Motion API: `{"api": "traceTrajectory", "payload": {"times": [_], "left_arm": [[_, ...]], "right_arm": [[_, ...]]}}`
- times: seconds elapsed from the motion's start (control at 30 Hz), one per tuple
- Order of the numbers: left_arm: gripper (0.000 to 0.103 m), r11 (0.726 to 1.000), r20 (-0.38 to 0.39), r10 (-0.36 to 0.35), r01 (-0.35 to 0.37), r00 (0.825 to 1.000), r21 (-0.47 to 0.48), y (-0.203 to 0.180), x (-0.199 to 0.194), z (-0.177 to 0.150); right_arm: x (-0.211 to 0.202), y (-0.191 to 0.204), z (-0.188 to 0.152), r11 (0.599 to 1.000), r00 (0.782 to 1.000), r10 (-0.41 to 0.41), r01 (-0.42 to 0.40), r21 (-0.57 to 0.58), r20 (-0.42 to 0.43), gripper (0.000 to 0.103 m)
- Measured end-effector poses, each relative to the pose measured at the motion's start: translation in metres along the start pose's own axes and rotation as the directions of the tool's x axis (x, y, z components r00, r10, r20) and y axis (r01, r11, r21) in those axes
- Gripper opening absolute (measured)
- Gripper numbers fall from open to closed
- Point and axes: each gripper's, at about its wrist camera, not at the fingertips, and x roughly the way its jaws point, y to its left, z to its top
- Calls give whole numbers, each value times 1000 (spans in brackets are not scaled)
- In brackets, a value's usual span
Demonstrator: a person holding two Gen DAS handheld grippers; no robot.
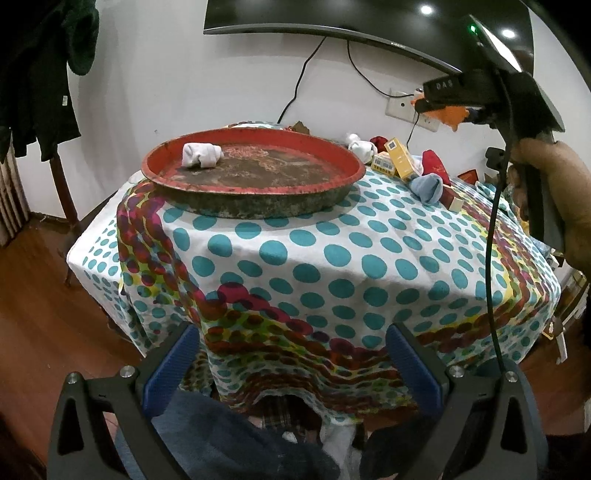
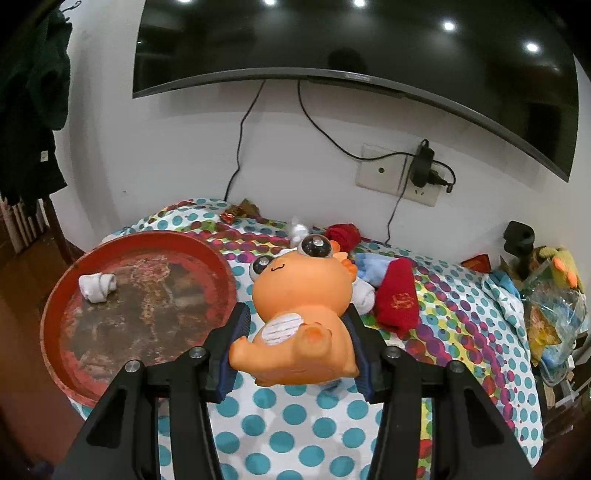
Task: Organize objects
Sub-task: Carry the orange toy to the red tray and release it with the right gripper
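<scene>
Both wrist views share tray (image 1: 255, 177).

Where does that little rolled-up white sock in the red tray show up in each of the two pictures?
Left wrist view: white sock upper left of centre, at the far left of the red tray.
Right wrist view: white sock at left, mid-height, in the tray's upper left part.
Shared landmark: the dark television on the wall.

Orange toy (image 2: 295, 317) w/ white striped belly; red tray (image 2: 55, 314); tablecloth (image 1: 332, 258) showing teal dots on white.

Orange big-eyed toy dragon (image 2: 299, 317) aloft, near red tray (image 2: 55, 306) with white sock (image 2: 96, 287).
</scene>
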Motion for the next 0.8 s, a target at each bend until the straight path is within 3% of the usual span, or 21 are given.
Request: {"api": "traceTrajectory", "payload": {"times": [0.8], "left_arm": [[103, 998, -50, -29, 26, 998, -55, 12, 15, -4]], "right_arm": [[41, 114, 17, 982, 996, 86, -91, -167, -34, 49]]}}
